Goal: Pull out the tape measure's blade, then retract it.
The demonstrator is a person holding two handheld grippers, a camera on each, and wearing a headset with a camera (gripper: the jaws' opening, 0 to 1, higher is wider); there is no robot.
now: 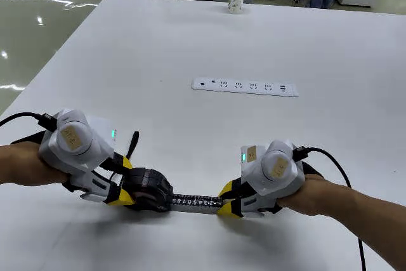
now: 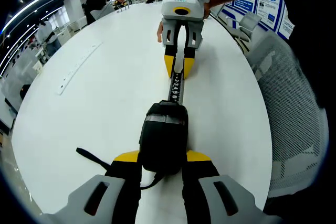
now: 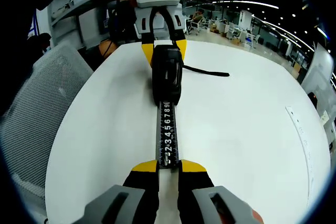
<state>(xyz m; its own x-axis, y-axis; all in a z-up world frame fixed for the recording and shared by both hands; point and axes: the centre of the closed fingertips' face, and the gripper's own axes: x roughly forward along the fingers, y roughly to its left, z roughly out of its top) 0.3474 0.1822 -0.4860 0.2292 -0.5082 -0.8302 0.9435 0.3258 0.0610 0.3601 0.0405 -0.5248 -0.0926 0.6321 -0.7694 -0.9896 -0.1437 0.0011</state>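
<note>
The tape measure [image 1: 149,190] is gripped by its black case between the yellow-tipped jaws of the left claw [image 1: 125,181], which is clenched on it from both sides. A short length of blade [image 1: 193,202], dark with white numerals, is drawn out of the case and laid flat on the desk [image 1: 190,42], straight ahead of that claw. Its free end is pinched by the right claw [image 1: 226,200], whose jaws are closed tight on it and are pointed head-on at the left claw. A black wrist strap [image 1: 132,145] is trailed on the desk just beside the left claw. Well beyond both claws a white power strip [image 1: 245,86] is laid flat, and farther still a paper cup [image 1: 236,0] is stood upright near the far edge. A grey mesh chair [image 2: 294,103] is seen beside the desk in the left gripper view.
</note>
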